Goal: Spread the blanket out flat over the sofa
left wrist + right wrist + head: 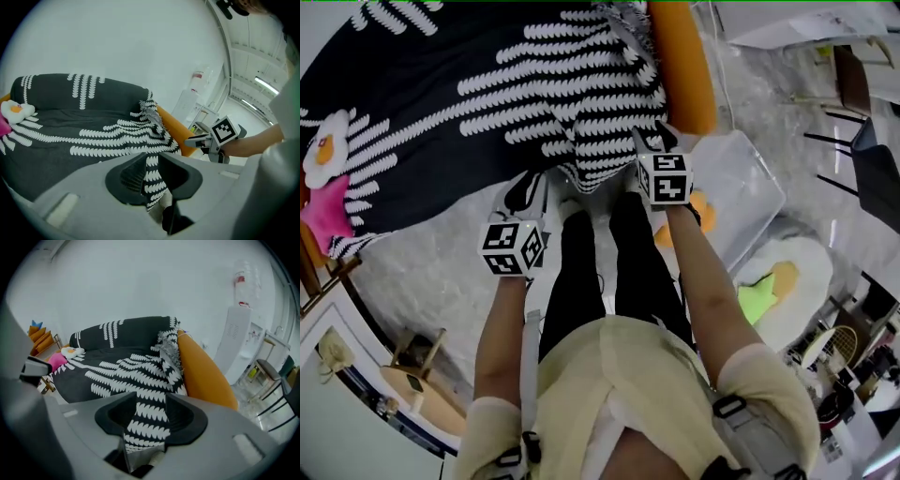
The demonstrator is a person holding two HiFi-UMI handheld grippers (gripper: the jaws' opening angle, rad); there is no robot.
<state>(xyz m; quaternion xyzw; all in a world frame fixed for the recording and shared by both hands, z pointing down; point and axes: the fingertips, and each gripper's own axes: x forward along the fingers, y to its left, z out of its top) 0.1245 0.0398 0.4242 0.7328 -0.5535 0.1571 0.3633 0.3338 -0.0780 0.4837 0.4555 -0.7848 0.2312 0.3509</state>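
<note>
A black blanket (487, 84) with rows of white leaf print lies over the orange sofa (680, 66), covering seat and backrest; its front right corner hangs bunched over the seat edge. My left gripper (528, 190) is shut on a narrow fold of that hanging edge (151, 176). My right gripper (652, 141) holds a wider strip of the same edge, which fills the gap between its pads (150, 420). Both grippers sit side by side at the sofa's front, near the bare orange armrest (206, 376). In the left gripper view the right gripper (194, 139) shows beside the armrest (176, 131).
A fried-egg cushion (326, 145) and a pink star cushion (323, 216) rest on the blanket's left end. A clear plastic box (741, 187) stands right of the sofa, with an egg-shaped mat (787, 281) beyond. Chairs (862, 141) stand far right; a small wooden table (412, 380) is at lower left.
</note>
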